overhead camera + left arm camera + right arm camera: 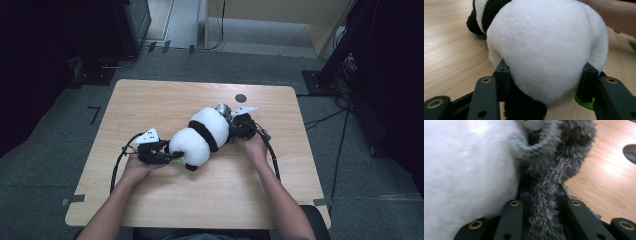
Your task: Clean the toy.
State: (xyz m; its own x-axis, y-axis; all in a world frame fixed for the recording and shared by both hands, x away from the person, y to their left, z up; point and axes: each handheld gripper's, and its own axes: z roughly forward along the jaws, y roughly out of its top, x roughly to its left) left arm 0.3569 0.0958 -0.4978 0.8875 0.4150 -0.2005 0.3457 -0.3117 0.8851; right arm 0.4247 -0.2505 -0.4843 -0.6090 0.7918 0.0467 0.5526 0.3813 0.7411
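Note:
A black-and-white panda plush (202, 136) lies slantwise in the middle of the wooden table (165, 100). My left gripper (170, 155) is at its near-left end, and its jaws press into both sides of the round white part (544, 50). A green bit (584, 103) peeks out beneath the plush by one jaw. At the far-right end, my right gripper (235, 127) is shut on a grey fuzzy strip (554, 170) that runs down between its jaws, beside the white fur (466, 170). In the high view the grey piece (222, 108) sits at the plush's upper end.
A dark round hole (241, 98) marks the tabletop beyond the plush, also seen at right in the right gripper view (630, 152). Black cables (117, 165) loop from each gripper across the table. Dark stands and cords stand on the floor around the table.

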